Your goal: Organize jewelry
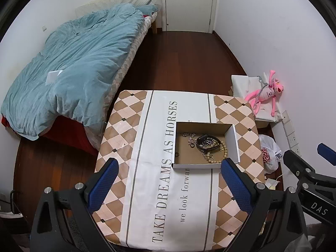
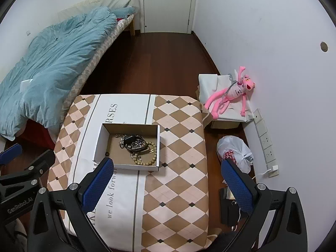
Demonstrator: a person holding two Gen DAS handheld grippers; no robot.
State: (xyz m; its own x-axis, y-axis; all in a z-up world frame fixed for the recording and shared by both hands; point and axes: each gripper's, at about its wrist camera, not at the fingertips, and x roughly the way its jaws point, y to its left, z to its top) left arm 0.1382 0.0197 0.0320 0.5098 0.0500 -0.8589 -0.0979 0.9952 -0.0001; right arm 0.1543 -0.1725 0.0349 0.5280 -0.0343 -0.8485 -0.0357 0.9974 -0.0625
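bedroom with a dark wooden floor, white walls and a white door at the top of the frame; a rumpled teal duvet covers the bed (image 1: 69, 67) in the upper left. in the lower centre stands a table under a tan-and-cream diamond-patterned cloth (image 1: 134, 130) with a white printed band.

on that cloth sits a shallow white cardboard box with a brown base (image 1: 233, 142), right of centre in the left view, centre-left in the right view. all the jewelry i can see lies inside it: a dark leather strap bracelet (image 1: 208, 142), a string of pale wooden beads (image 2: 151, 155), a silver chain (image 1: 190, 139) and a small dark ring (image 2: 107, 153), the first three tangled in a heap.

my left gripper (image 1: 169, 185) hangs above the near table edge, blue pads spread wide and empty. my right gripper (image 2: 166, 187) hangs likewise, wide apart and holding nothing. a pink plush toy (image 2: 229, 96) lies on a white box by the right wall.

i judge that everything is gathered in the box and the task is near its end, or sorting has yet to begin. any next move would call for lowering one gripper into the box and pinching a single piece free of the tangle.
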